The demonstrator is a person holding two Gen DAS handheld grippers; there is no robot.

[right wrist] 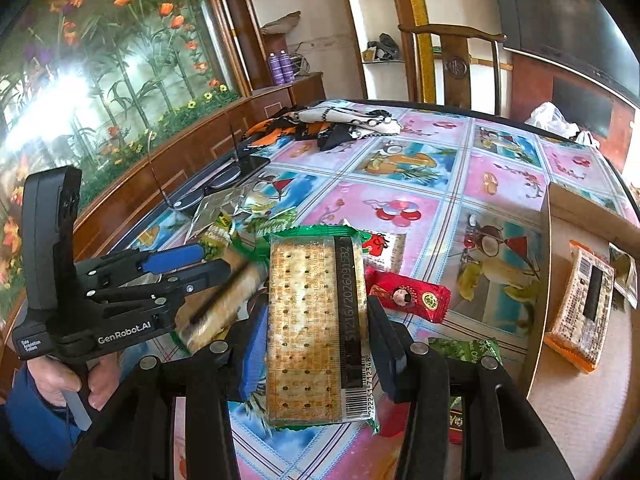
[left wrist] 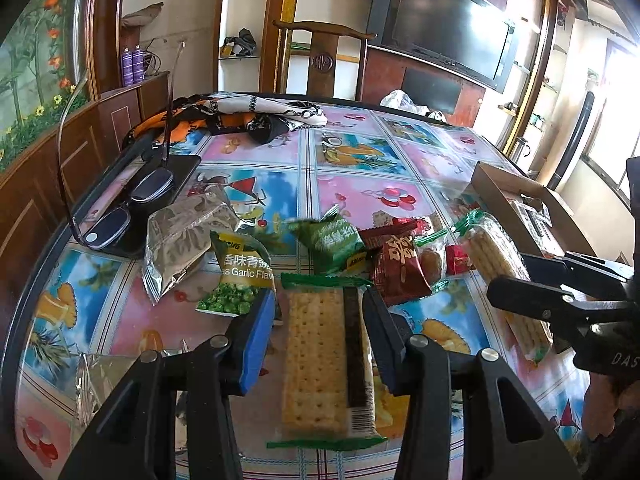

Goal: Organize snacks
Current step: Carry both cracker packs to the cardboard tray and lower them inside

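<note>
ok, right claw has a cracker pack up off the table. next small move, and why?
Probably swing the right claw right, over the cardboard box: its cracker pack is clamped and lifted, and an orange pack already lies inside.

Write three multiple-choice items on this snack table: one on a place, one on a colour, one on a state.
1. Where does the orange pack lie?
A. In the cardboard box
B. On the scarf
C. On the glasses

2. What colour are the end seals of the cracker pack in the right tool?
A. Red
B. Green
C. Silver

3. What is the right tool doing?
A. Hanging open over bare table
B. Gripping a red sachet
C. Gripping the cracker pack

Key: 1 A, it rests on the box floor at the right; 2 B, green crimped strips edge both ends; 3 C, its fingers clamp the pack's long sides.
</note>
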